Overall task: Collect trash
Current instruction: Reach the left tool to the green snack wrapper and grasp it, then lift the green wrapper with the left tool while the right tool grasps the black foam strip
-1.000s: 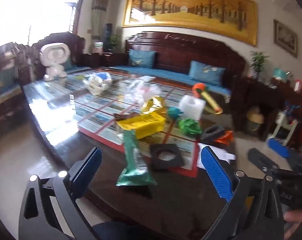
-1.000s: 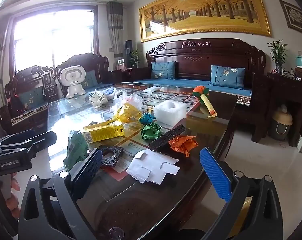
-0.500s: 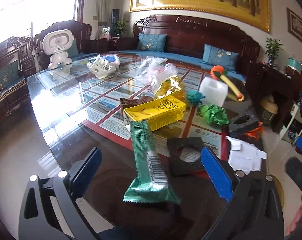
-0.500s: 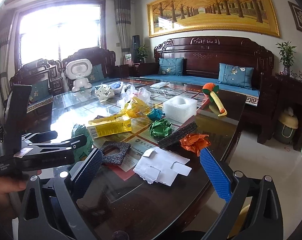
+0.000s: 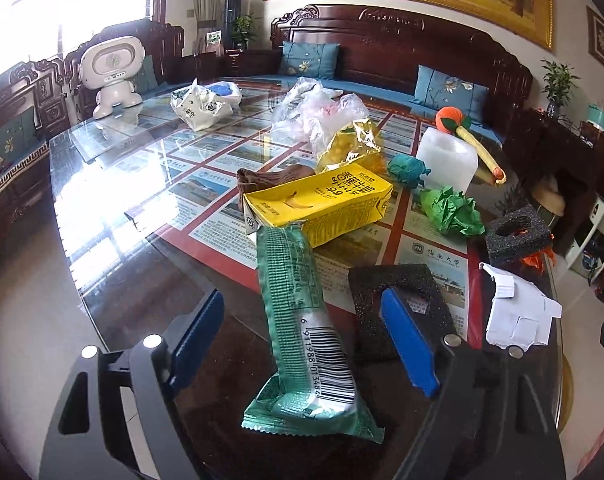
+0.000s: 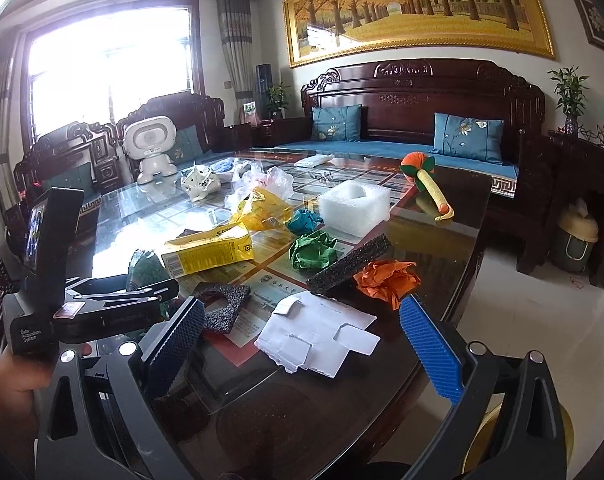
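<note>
A green snack wrapper (image 5: pixel 305 336) lies on the glass table (image 5: pixel 114 200), between the open jaws of my left gripper (image 5: pixel 302 336). Behind it lie a yellow carton (image 5: pixel 321 204), a black foam frame (image 5: pixel 397 312), green paper ball (image 5: pixel 453 212), teal paper ball (image 5: pixel 405 168) and flattened white cardboard (image 5: pixel 517 312). My right gripper (image 6: pixel 302 344) is open and empty above the white cardboard (image 6: pixel 317 332); an orange paper ball (image 6: pixel 385 280) and a black foam strip (image 6: pixel 349 264) lie just beyond. The left gripper (image 6: pixel 102 304) shows at the left of the right wrist view.
A white foam block (image 6: pixel 353 208), clear plastic bags (image 5: pixel 317 116), a gold foil bag (image 5: pixel 353 148), a carrot-shaped toy (image 6: pixel 425 184) and a white robot toy (image 5: pixel 110 72) stand farther back. A dark wooden sofa (image 6: pixel 413 120) lies beyond; the table's edge is near me.
My left gripper has moved forward and down over the table until the green wrapper lies between its jaws. The right gripper has shifted slightly and stays open.
</note>
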Available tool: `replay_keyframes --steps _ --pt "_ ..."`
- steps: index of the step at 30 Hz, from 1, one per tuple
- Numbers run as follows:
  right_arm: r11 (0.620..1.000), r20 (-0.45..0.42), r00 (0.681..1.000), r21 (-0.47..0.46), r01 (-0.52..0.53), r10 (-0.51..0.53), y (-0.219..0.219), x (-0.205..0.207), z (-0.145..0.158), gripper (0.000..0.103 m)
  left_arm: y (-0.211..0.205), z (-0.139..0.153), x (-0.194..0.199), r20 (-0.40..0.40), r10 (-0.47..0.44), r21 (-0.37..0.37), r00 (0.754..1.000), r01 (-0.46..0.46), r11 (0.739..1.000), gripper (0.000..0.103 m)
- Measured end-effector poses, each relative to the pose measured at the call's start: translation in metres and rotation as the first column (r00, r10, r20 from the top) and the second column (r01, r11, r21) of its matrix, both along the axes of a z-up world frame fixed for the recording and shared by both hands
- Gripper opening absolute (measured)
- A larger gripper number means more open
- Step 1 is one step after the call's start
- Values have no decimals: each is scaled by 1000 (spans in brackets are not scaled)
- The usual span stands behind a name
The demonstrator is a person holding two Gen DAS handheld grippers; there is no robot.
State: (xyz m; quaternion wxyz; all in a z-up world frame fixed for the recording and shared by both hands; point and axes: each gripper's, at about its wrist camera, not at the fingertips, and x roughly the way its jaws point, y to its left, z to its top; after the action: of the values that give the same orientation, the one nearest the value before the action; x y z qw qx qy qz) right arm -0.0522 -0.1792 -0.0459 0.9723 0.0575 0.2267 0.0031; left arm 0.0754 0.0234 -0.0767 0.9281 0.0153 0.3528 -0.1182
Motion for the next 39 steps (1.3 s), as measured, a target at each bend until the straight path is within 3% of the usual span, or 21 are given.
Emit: replay_keyframes --steps 2,3,4,6,9,11,19,25,26,28,30,38,39 --pt "1000 -4 1000 1 2 -2 -1 1 -1 95 1 0 -1 1 -2 -6 1000 2 1000 80" --pt "1000 -7 1000 4 3 -3 -2 2 -1 95 1 0 -1 1 -4 -8 1000 4 1000 75" --pt "1000 -9 1000 7 4 -4 -2 2 -2 95 0 -1 0 -4 -12 -15 1000 12 1000 69" --pt "1000 -14 1000 11 6 -5 -2 2 -3 95 1 -3 1 -24 -35 -37 999 34 999 37" --pt "1000 -19 1000 10 0 0 0 3 -4 95 3 -8 3 -49 -61 -77 997 57 995 22" --pt "1000 -20 1000 7 -1 1 1 3 -4 95 5 -8 1 -42 -74 -99 996 70 993 18" --pt "998 -34 999 44 37 -36 -17 12 -2 95 0 18 -11 60 -111 -102 992 116 988 17" --pt "995 -50 998 84 46 -42 -36 43 5 94 -17 34 -3 92 -140 -125 986 151 981 17" --pt "994 -57 997 100 52 -46 -38 47 5 92 -20 36 -3 98 -147 -131 984 159 979 17" --pt "989 -108 994 144 44 -28 -46 61 2 69 -26 41 -2 112 -160 -135 981 175 975 17" --pt "985 -138 990 174 20 4 -49 71 -2 55 -30 45 -1 123 -172 -137 977 188 973 17" --pt "970 -201 980 237 45 3 -51 91 -15 53 -35 45 2 122 -196 -149 973 213 966 18" --pt "966 -205 979 251 58 -6 -54 94 -15 60 -36 44 1 122 -197 -147 973 214 966 18"
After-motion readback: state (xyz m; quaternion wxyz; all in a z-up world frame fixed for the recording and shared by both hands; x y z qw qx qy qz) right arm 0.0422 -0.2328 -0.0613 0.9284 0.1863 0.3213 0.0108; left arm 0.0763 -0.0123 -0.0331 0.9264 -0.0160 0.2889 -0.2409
